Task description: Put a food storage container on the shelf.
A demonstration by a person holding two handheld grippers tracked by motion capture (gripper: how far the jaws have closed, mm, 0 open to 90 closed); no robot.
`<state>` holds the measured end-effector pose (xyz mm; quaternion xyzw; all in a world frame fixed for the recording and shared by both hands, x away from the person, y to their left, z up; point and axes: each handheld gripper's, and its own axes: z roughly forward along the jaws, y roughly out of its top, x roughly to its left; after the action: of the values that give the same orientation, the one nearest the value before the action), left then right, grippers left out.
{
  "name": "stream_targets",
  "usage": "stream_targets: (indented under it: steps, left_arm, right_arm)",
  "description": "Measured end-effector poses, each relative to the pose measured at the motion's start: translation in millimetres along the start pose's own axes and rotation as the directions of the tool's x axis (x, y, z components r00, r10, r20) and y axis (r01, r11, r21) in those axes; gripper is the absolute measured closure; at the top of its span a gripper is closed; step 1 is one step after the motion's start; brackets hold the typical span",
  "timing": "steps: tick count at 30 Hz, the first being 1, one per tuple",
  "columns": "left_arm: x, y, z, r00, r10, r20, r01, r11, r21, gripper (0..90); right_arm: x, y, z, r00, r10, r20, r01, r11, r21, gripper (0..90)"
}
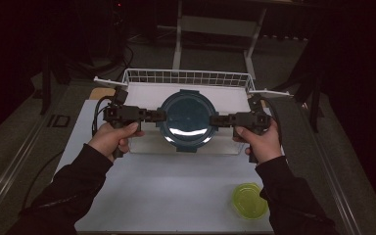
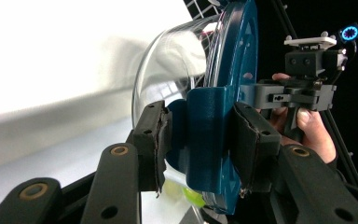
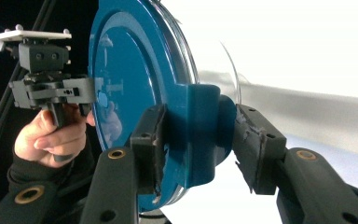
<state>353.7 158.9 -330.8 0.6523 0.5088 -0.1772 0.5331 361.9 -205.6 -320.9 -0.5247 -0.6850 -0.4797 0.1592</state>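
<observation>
1. Right now we hold a round container with both sets of tongs, carrying it above the clear tray at the desk's far side.
2. Our left tongs are part-closed on its left lid clasp, pads pressing either side.
3. Our right tongs grip the right clasp likewise.
4. Next, we judge, comes a level carry by both hands together, or it tips.
5. It has a dark teal lid over a clear, rounded bowl; four clasps edge the lid.
6. A small yellow-green bowl sits near right, well apart.
</observation>
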Motion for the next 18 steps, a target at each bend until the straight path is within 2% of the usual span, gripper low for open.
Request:
stream_targets:
  steps: [11, 18]
  left_arm:
    - [10.5, 31.1, 17.1, 0.9999, -0.014, -0.008, 0.014, 0.9999, 0.005, 57.1]
    - [18.4, 42.8, 21.9, 0.9992, -0.038, 0.010, 0.038, 0.9993, -0.005, 56.8]
  right_arm:
    - [-15.0, 25.3, 1.9, 0.9991, 0.041, 0.015, -0.040, 0.9991, -0.017, 54.9]
    - [-14.8, 39.0, 3.2, 0.9977, 0.058, 0.036, -0.057, 0.9980, -0.028, 54.8]
